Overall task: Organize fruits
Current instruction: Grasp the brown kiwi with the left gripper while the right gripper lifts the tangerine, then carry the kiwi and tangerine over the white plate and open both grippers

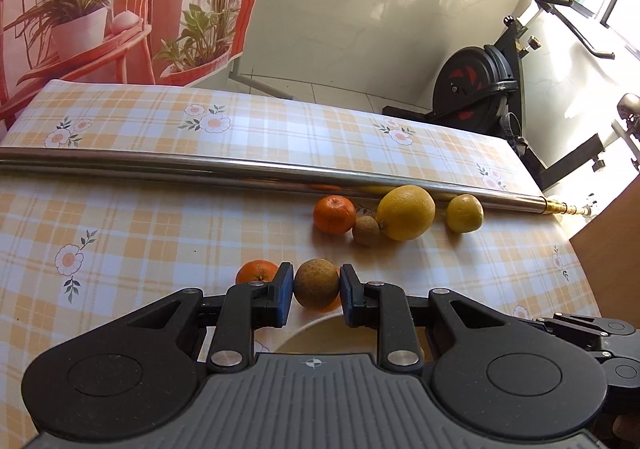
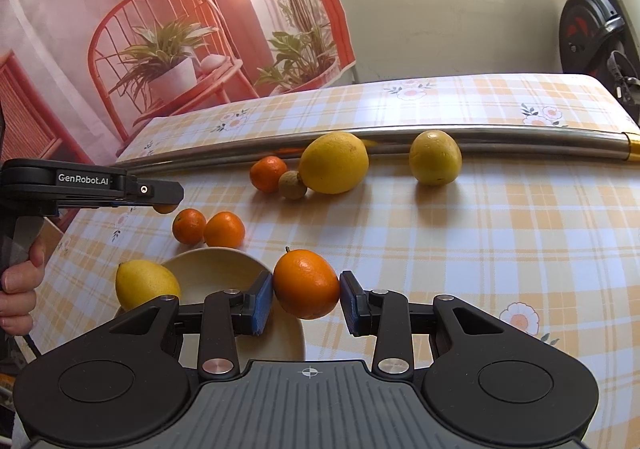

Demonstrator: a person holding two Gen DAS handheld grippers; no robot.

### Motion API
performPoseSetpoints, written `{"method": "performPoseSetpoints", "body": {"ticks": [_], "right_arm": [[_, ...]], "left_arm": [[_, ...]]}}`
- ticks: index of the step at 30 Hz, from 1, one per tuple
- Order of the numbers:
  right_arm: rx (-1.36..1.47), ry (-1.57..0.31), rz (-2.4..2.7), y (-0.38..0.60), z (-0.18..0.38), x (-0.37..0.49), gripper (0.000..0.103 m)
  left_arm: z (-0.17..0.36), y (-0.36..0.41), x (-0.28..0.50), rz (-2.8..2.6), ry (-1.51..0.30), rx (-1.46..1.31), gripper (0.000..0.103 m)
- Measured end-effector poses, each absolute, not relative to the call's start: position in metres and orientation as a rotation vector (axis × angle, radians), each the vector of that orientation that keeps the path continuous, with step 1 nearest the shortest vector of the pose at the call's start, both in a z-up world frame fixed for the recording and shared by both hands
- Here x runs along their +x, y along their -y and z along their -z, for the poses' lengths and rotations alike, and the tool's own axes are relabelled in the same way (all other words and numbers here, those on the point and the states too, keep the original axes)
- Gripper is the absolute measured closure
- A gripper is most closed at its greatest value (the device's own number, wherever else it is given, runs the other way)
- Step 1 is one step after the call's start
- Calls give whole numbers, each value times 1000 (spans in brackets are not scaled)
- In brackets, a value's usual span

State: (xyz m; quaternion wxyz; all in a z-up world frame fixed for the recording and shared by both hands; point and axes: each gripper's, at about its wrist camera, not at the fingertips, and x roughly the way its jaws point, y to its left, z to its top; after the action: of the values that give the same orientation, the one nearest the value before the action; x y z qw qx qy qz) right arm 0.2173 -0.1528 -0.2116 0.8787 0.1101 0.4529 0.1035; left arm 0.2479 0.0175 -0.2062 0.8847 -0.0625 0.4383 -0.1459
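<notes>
1. Left gripper (image 1: pixel 316 295) clenched on a brownish-green round fruit (image 1: pixel 317 283), blue pads (image 1: pixel 285 295) pressed to both flanks, carried above the checked tablecloth (image 1: pixel 160 217)
2. Right gripper (image 2: pixel 307 299) clenched on an orange (image 2: pixel 306 283), stem nub up and slightly left, long axis running roughly across the jaws
3. Cream plate (image 2: pixel 212 265) directly below and left of the held orange: fruit overhanging the plate's right rim, so judged a short drop down and leftward to land inside
4. In the left view only a pale arc of plate (image 1: pixel 320 333) peeking beneath the jaws, so likewise almost underneath that gripper; neither hand clearly nearer
5. Lemon (image 2: pixel 146 285) resting at the plate's left edge; whether on the rim or just beside it, cannot tell
6. Two small tangerines (image 2: pixel 208 229) touching one another, just beyond the plate's far rim
7. Farther back, against the metal pole (image 2: pixel 520 139): small tangerine (image 2: pixel 268 173), brown nut-like fruit (image 2: pixel 293 185) and large lemon (image 2: pixel 334 162) bunched together, round yellow fruit (image 2: pixel 435 163) apart to the right
8. Held orange glossy, finely dimpled, unblemished; left-hand fruit dull, rough-skinned, mottled
9. Risk judged: round fruit rolling off the shallow plate on release
</notes>
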Motion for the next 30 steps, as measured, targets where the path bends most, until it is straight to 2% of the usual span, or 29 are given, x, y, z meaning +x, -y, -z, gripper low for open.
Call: {"method": "performPoseSetpoints", "body": {"ticks": [15,30], "right_arm": [[212,-930,-231,148,202,183,70],[135,-926,-274,137,200,185,70]], "left_arm": [[213,-29,153,334,-920,-118,77],[244,-22,142,361,-991,-30,77]]}}
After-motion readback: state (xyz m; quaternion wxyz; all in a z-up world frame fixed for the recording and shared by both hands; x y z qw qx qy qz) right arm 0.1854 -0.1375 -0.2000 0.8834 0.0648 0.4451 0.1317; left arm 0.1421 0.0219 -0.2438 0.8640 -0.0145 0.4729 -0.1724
